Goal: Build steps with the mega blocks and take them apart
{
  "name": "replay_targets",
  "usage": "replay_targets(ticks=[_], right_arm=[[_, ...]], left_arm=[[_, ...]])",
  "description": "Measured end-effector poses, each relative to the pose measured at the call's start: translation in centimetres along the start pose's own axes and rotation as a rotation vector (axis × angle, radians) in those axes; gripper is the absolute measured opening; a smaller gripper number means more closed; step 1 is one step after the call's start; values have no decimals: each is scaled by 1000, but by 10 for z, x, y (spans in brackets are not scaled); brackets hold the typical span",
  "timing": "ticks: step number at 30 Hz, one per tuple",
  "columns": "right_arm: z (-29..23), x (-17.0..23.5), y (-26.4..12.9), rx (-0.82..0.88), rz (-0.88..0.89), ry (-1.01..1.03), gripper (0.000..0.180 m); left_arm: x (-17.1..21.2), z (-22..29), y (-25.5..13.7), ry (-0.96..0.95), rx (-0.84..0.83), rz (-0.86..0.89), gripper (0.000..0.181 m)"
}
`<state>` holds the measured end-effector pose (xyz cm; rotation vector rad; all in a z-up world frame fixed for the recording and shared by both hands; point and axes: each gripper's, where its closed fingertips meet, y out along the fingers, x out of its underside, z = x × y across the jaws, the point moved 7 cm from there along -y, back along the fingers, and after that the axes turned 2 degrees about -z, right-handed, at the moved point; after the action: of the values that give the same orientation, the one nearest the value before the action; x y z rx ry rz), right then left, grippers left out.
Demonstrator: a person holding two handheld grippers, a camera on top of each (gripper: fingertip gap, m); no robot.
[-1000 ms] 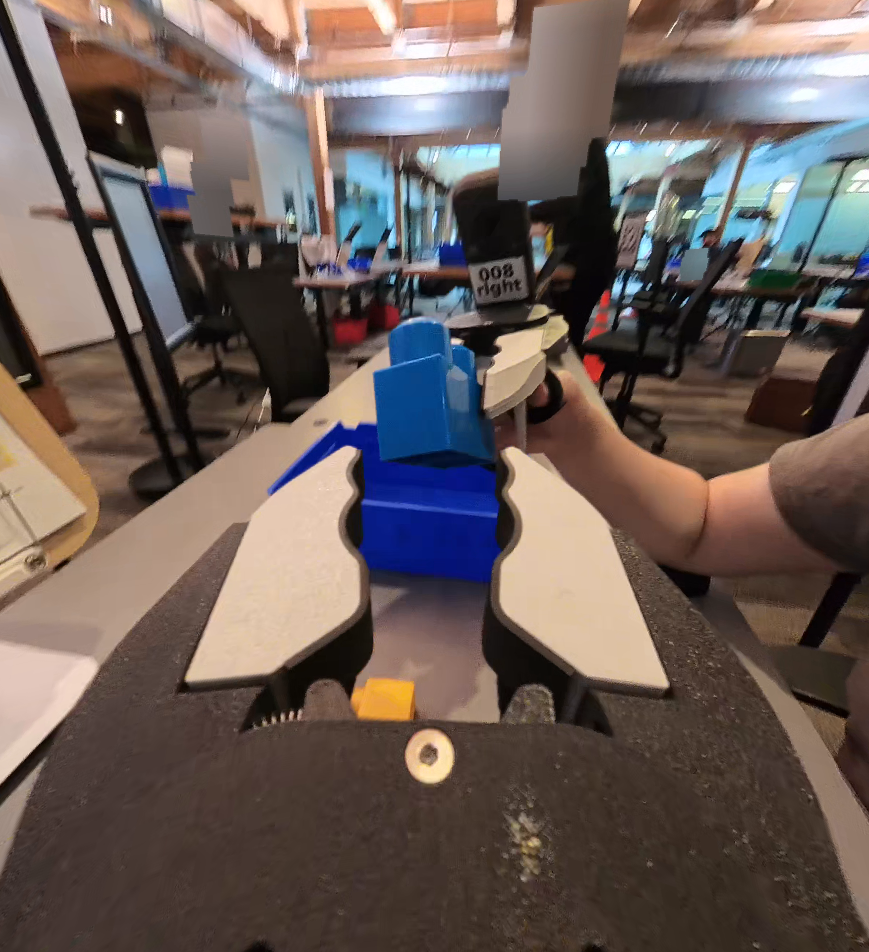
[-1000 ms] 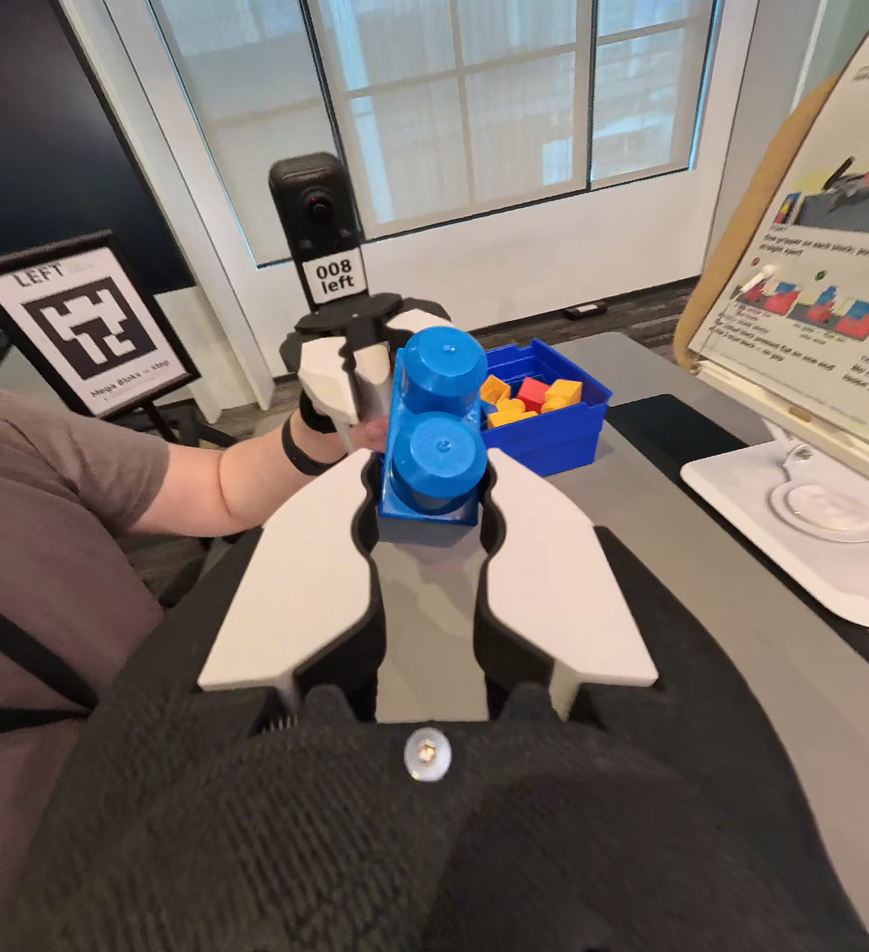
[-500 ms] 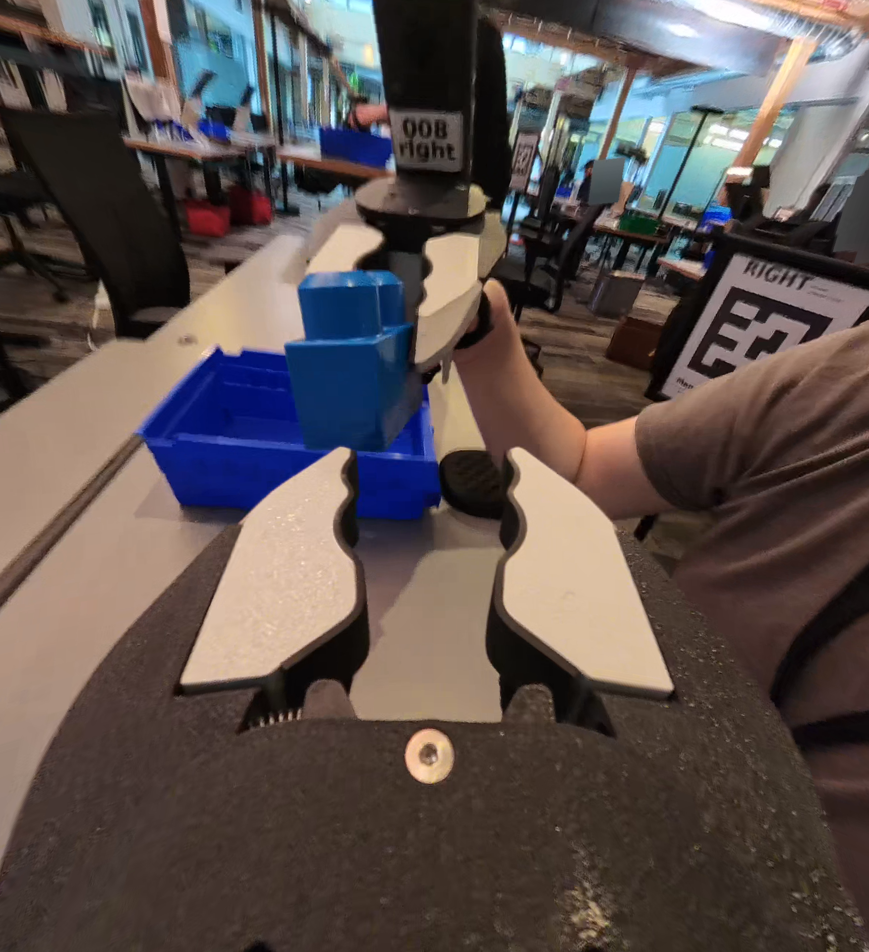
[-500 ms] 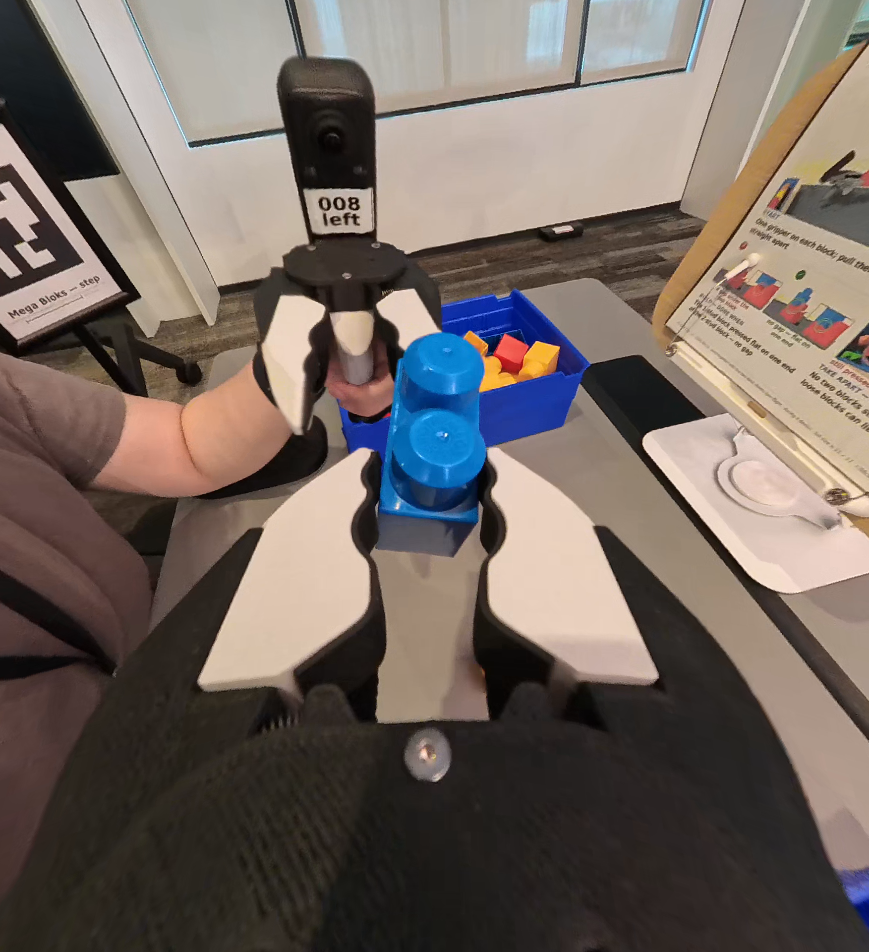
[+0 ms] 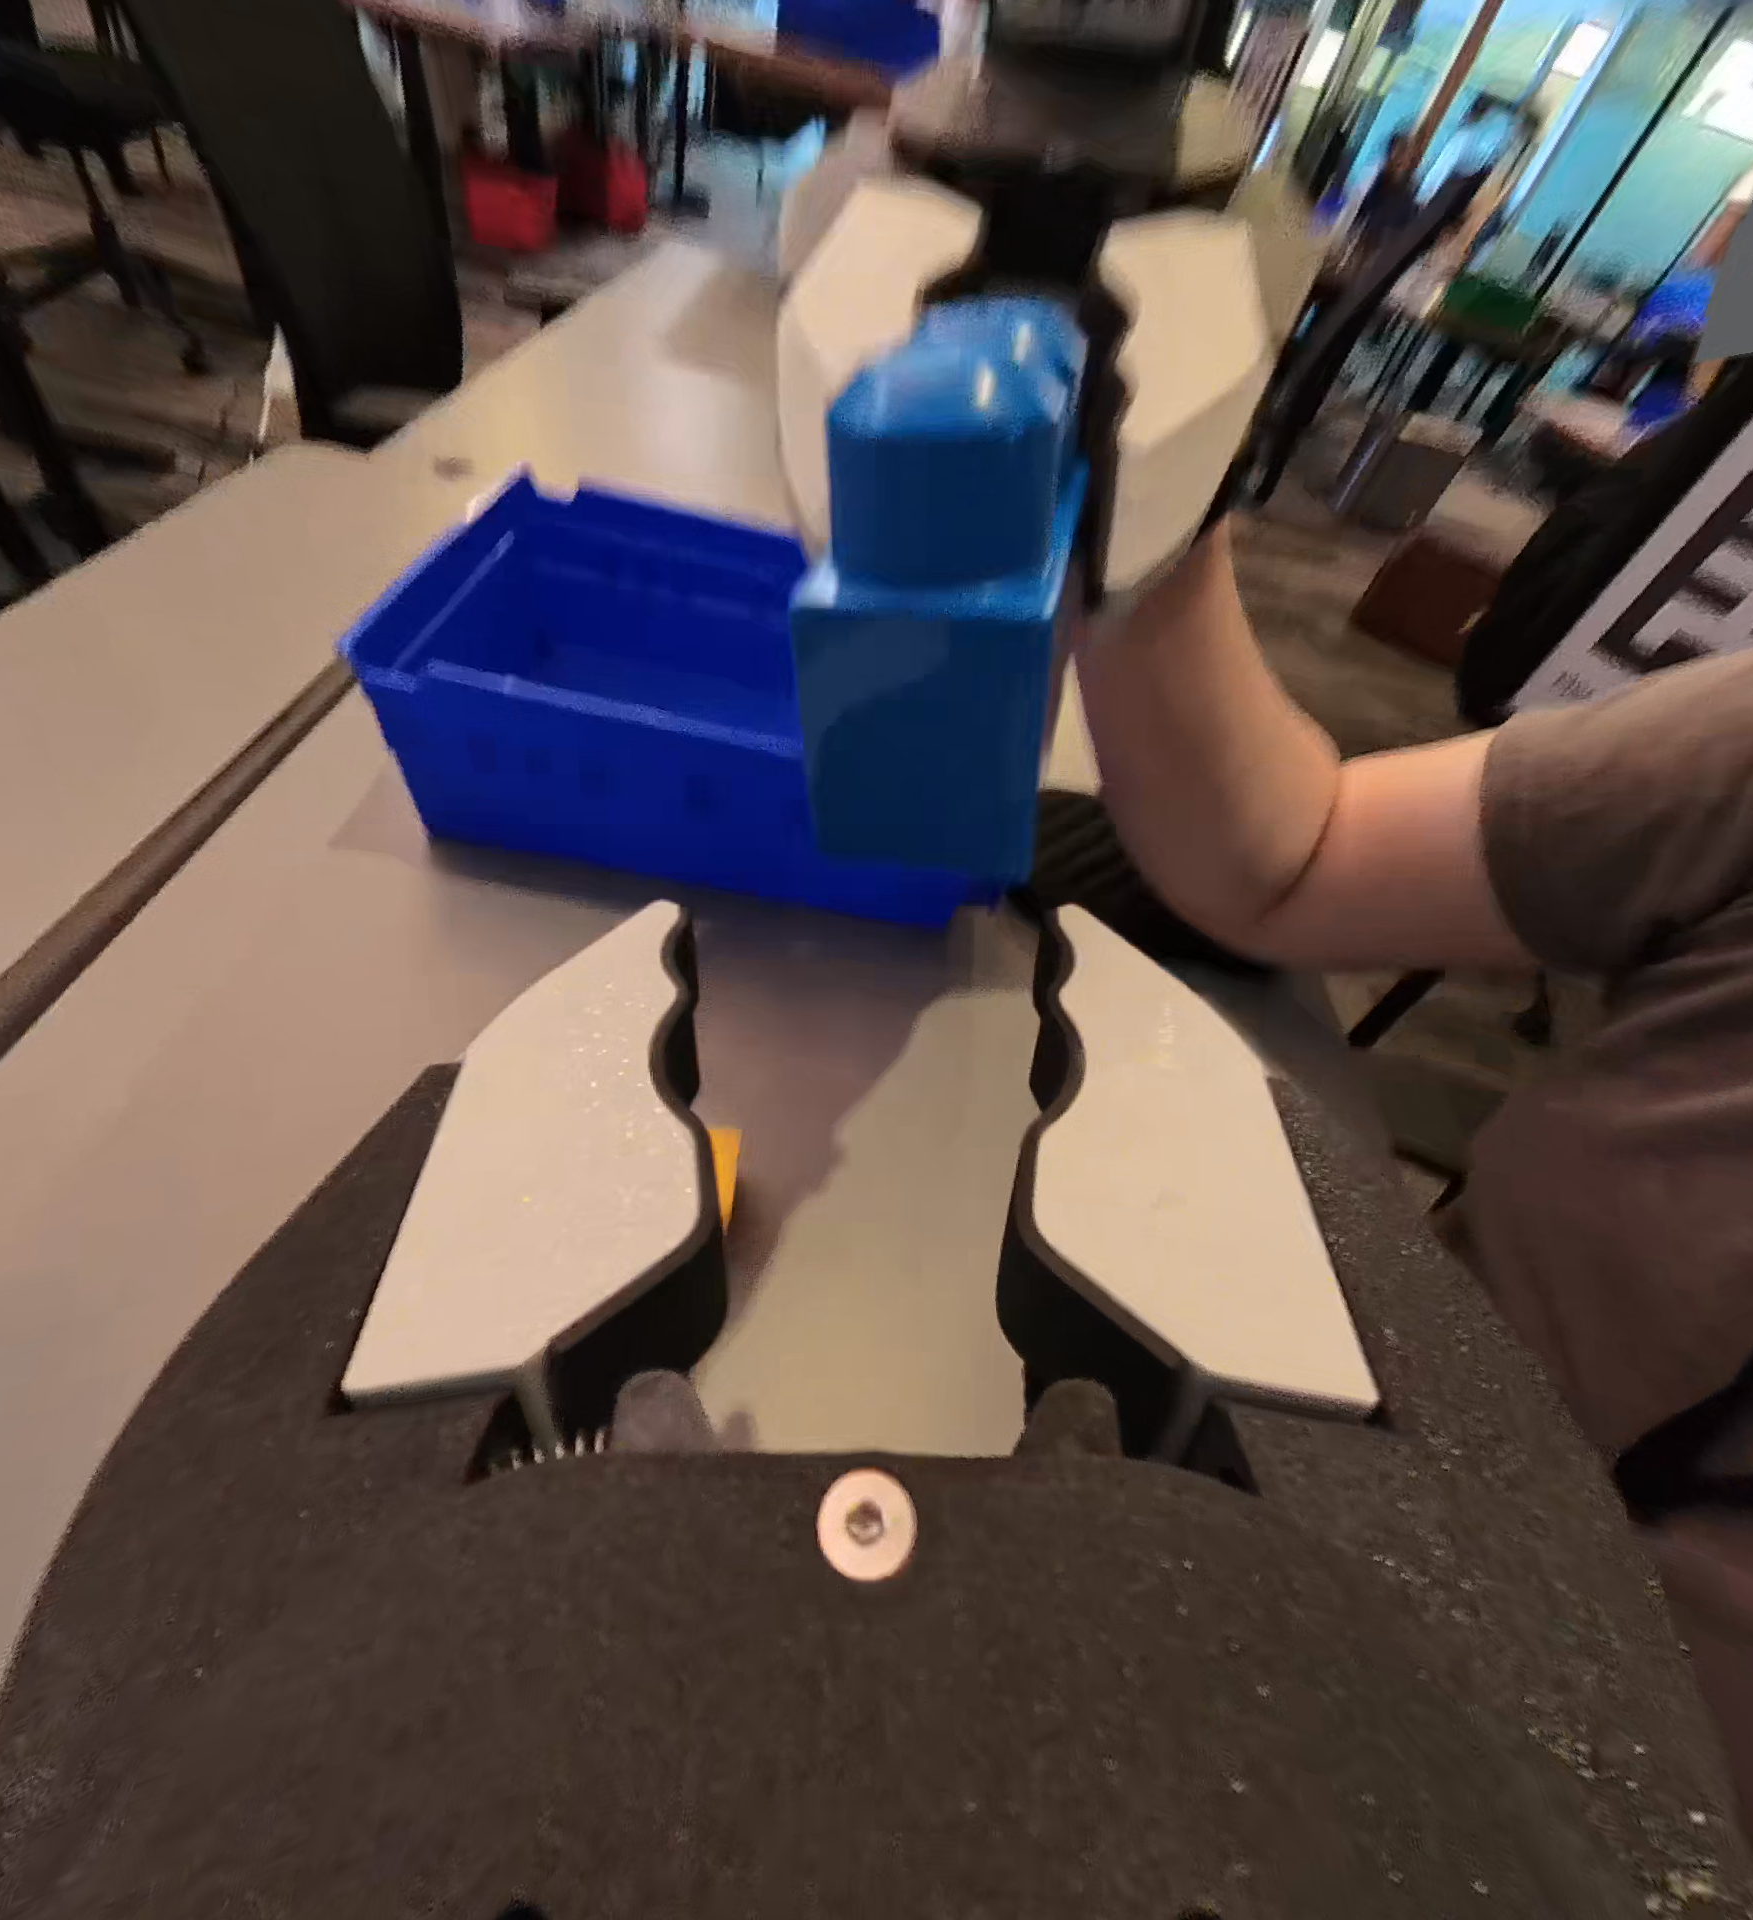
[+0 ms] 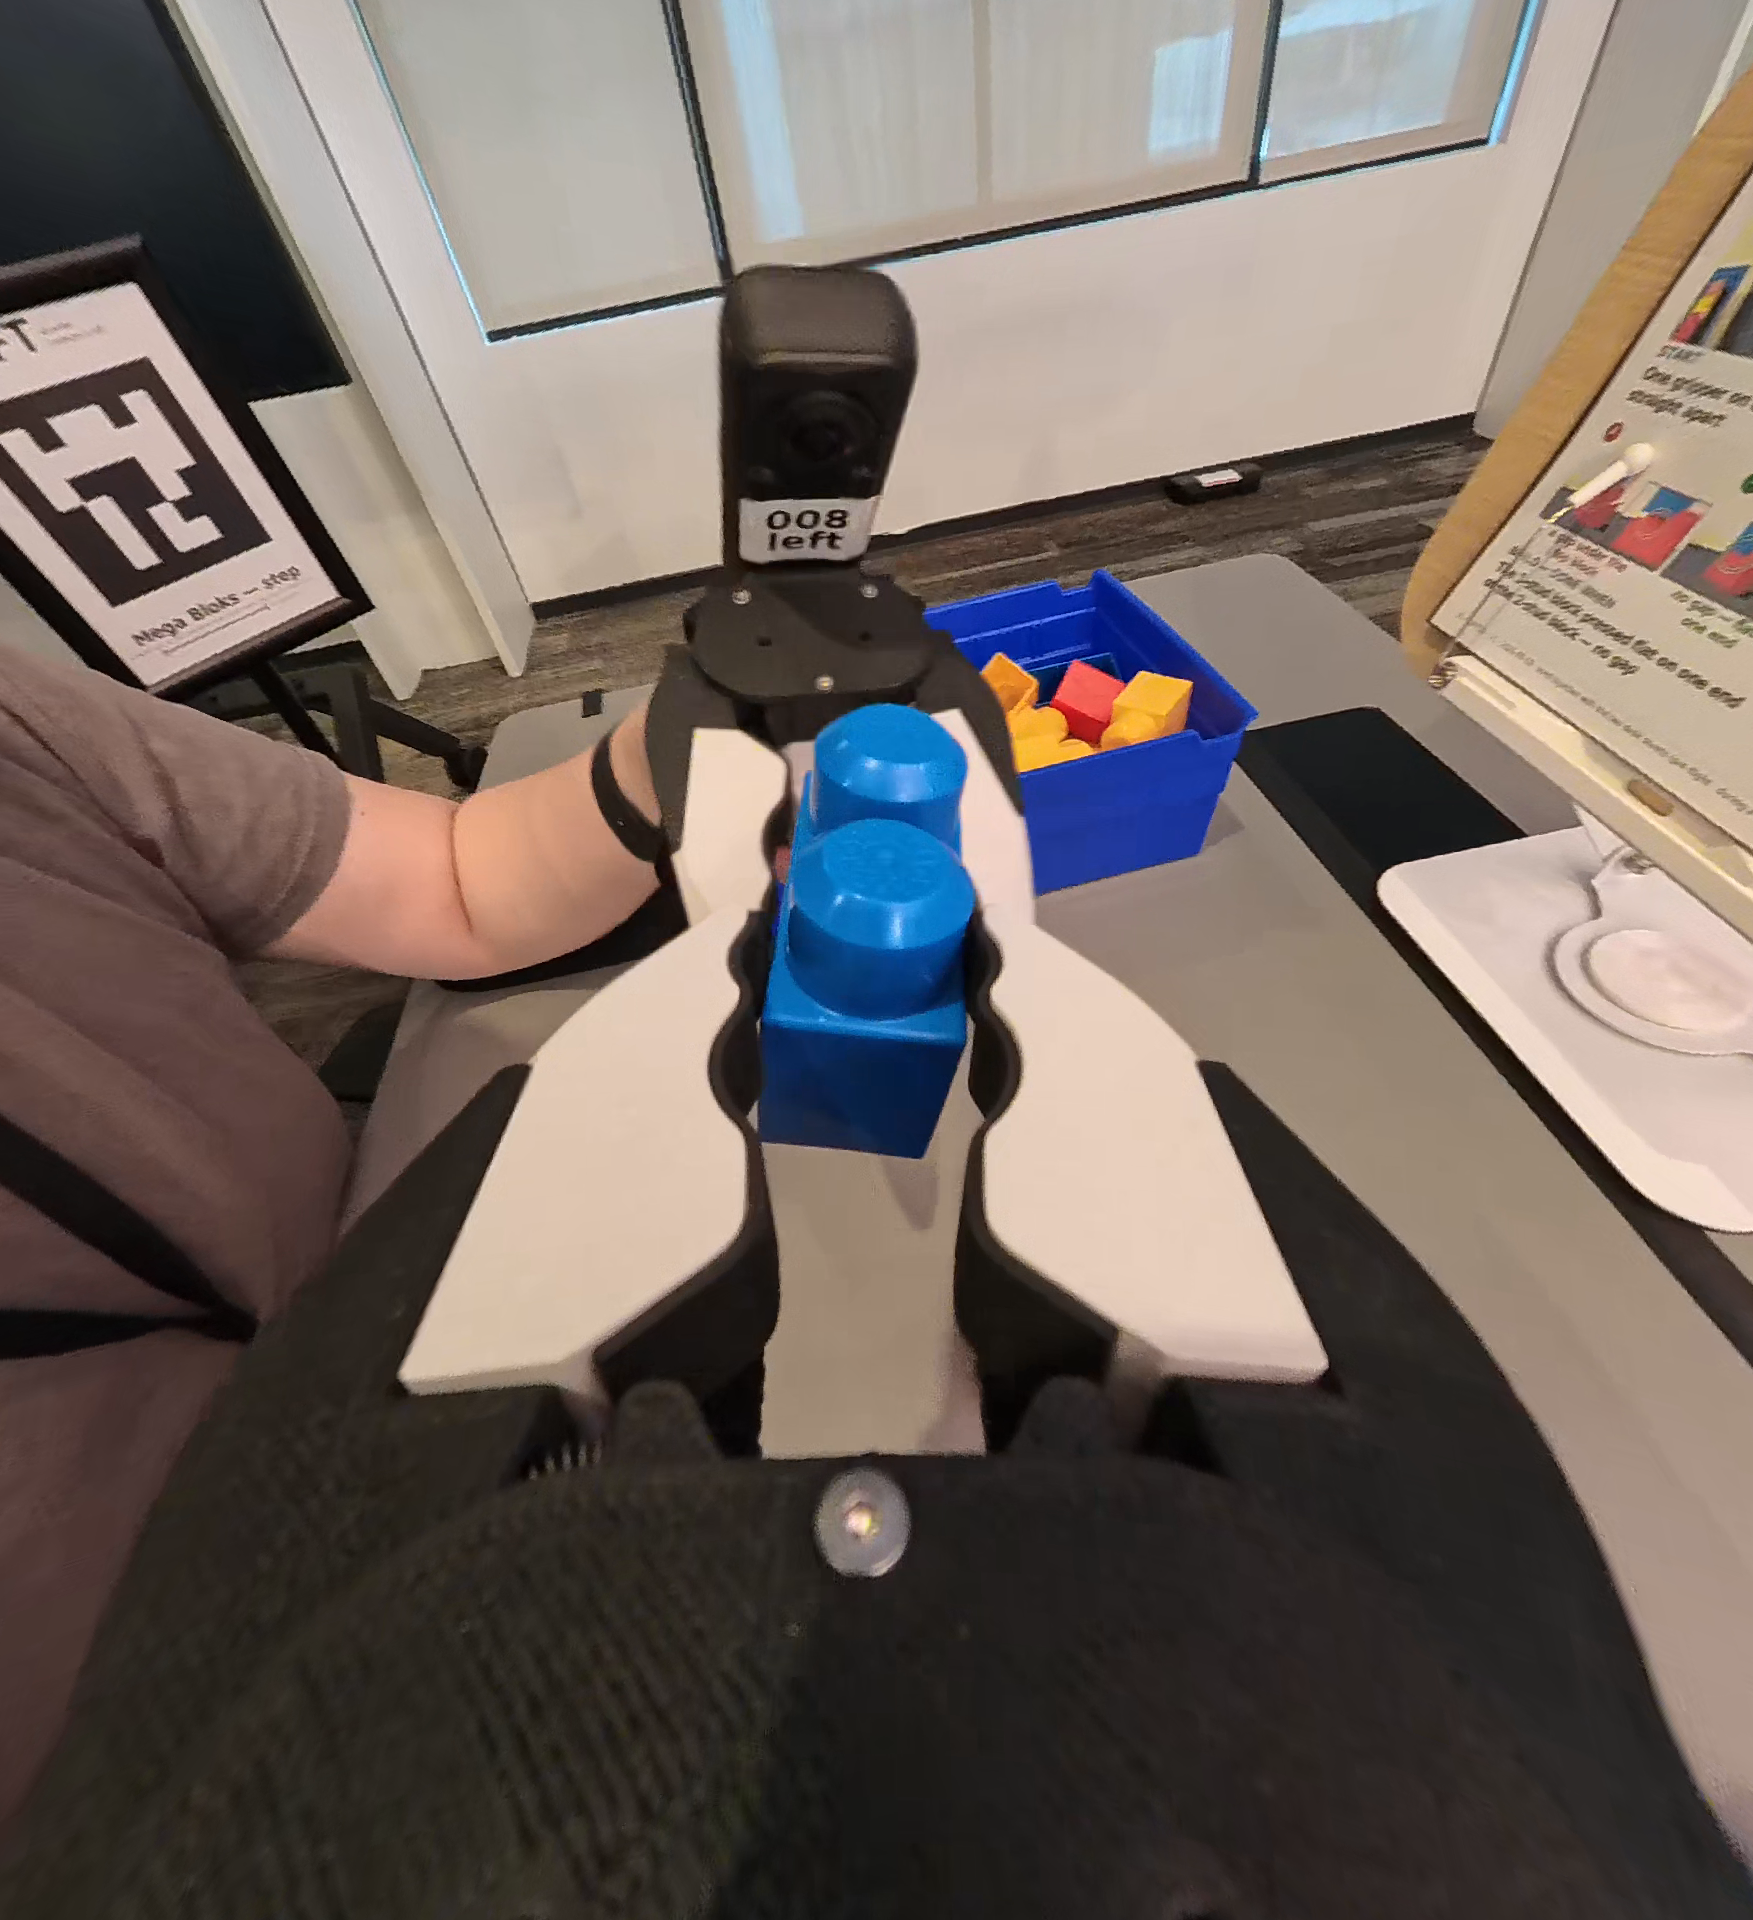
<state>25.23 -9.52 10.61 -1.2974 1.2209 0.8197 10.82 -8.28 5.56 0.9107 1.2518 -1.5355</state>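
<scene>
A blue plastic bin (image 6: 1152, 800) of yellow and red blocks (image 6: 1080, 704) sits on the grey table (image 6: 1371, 1091) beyond both grippers. The right gripper (image 6: 867, 1003) clamps a blue two-stud plastic block (image 6: 867, 997) above the table, studs up, long axis pointing away. The left gripper (image 5: 864, 971), fingers spread and holding nothing, faces the block's far end.

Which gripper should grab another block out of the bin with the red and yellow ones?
Probably the left gripper: it is open and holds nothing. The right gripper is shut on the blue two-stud plastic block. The blue plastic bin of red and yellow blocks sits behind the left gripper.
</scene>
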Motion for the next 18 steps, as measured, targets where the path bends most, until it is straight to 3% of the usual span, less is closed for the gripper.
replay_targets(ticks=[5, 6, 18], right_arm=[[-2, 4, 17, -50, -3, -19, 37], [-3, 4, 21, -57, -1, -21, 37], [0, 5, 28, -90, 72, 6, 37]], left_arm=[[-17, 8, -7, -97, 191, 258, 55], [-16, 7, -6, -99, 191, 255, 47], [-14, 5, -12, -31, 144, 220, 37]])
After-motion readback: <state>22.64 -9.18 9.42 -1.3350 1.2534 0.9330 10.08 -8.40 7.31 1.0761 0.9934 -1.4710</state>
